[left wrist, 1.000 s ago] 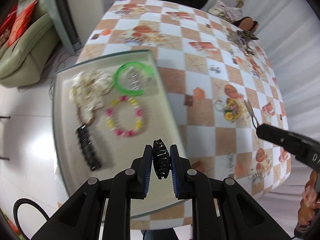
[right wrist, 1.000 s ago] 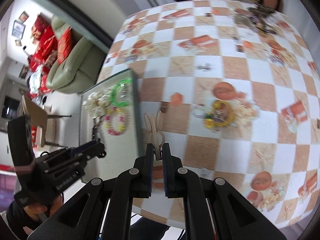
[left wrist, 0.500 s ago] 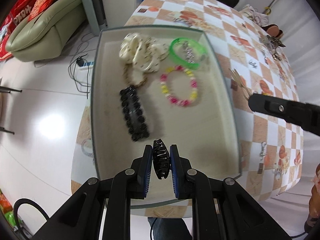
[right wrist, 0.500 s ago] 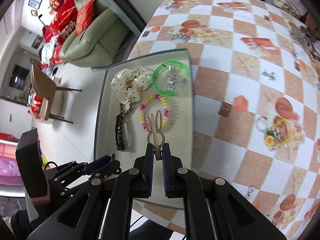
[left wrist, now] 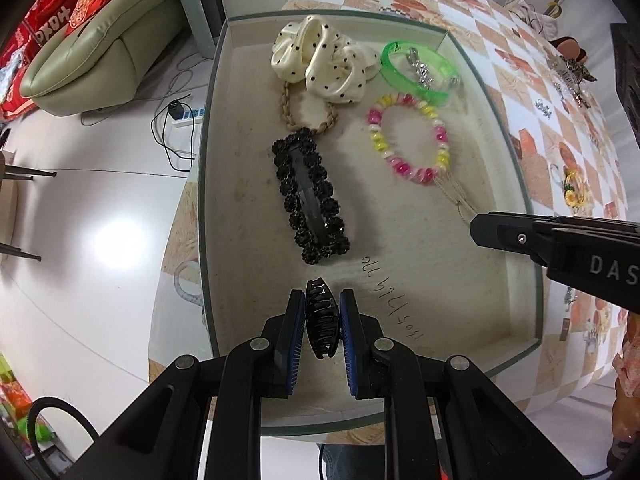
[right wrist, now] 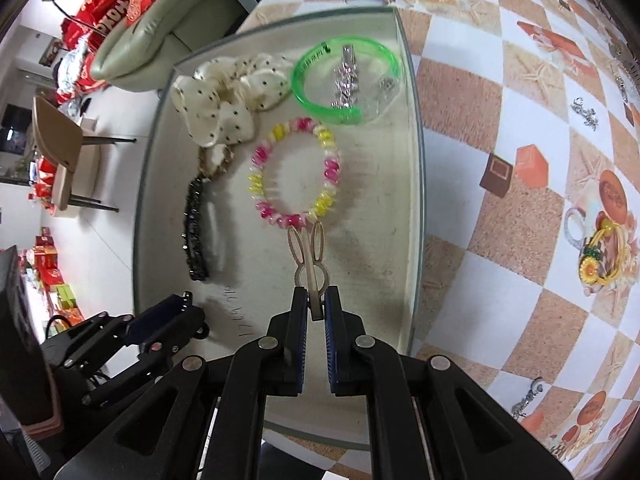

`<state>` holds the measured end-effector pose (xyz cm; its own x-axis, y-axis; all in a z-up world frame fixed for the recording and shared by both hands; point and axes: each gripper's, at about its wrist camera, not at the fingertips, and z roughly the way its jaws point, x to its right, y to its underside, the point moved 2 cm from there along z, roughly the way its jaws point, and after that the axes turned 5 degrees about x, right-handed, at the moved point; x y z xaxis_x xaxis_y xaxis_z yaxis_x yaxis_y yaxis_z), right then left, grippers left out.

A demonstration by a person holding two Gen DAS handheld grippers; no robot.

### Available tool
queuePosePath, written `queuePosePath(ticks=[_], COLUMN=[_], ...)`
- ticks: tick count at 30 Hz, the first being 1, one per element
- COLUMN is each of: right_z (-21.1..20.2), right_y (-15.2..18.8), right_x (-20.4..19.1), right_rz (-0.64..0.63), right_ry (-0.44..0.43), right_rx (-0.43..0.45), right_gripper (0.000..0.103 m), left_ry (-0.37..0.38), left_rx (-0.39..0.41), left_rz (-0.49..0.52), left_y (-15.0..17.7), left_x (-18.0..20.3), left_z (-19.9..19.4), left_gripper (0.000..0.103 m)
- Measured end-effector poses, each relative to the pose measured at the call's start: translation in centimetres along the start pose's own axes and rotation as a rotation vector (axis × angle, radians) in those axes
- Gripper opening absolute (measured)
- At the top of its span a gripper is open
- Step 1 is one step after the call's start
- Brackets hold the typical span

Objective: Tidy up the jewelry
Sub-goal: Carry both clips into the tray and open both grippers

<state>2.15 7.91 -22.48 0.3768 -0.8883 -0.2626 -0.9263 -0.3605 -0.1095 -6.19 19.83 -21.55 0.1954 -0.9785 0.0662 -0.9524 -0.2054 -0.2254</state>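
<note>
My left gripper (left wrist: 321,320) is shut on a small black claw clip (left wrist: 321,319), held over the near part of the pale tray (left wrist: 536,272). My right gripper (right wrist: 316,306) is shut on a beige rabbit-shaped hair clip (right wrist: 307,256), its ears just short of the pink and yellow bead bracelet (right wrist: 296,172). In the tray lie a cream dotted scrunchie (left wrist: 320,58), a green bangle (left wrist: 416,70), the bead bracelet (left wrist: 408,142), a braided tie (left wrist: 308,108) and a long black beaded barrette (left wrist: 310,196). The right gripper (left wrist: 480,228) reaches in from the tray's right side.
The tray sits at the edge of a table with an orange and white checked cloth (right wrist: 520,128). More jewelry pieces (left wrist: 572,76) lie at the table's far right. A green sofa (left wrist: 96,44) and white floor (left wrist: 80,240) are to the left.
Both grippers have come down and across from the checked cloth to over the tray, each keeping its clip. The tray now fills both views.
</note>
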Motion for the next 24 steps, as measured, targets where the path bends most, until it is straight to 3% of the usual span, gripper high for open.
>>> queuePosePath(ticks=[18, 24], right_z=[1.9, 0.7], right_y=[0.2, -0.5], right_x=[-0.3, -0.2], right_rz=[-0.009, 0.01], right_ry=[0.022, -0.007], right_rx=[-0.04, -0.016], right_gripper=[0.011, 0.025], left_ry=[-0.045, -0.057], left_rx=[-0.038, -0.049], left_rz=[0.041, 0.05], left_y=[-0.1, 0.2], left_x=[1.0, 1.4], left_z=[1.0, 0.7], left_gripper=[0.023, 0.023])
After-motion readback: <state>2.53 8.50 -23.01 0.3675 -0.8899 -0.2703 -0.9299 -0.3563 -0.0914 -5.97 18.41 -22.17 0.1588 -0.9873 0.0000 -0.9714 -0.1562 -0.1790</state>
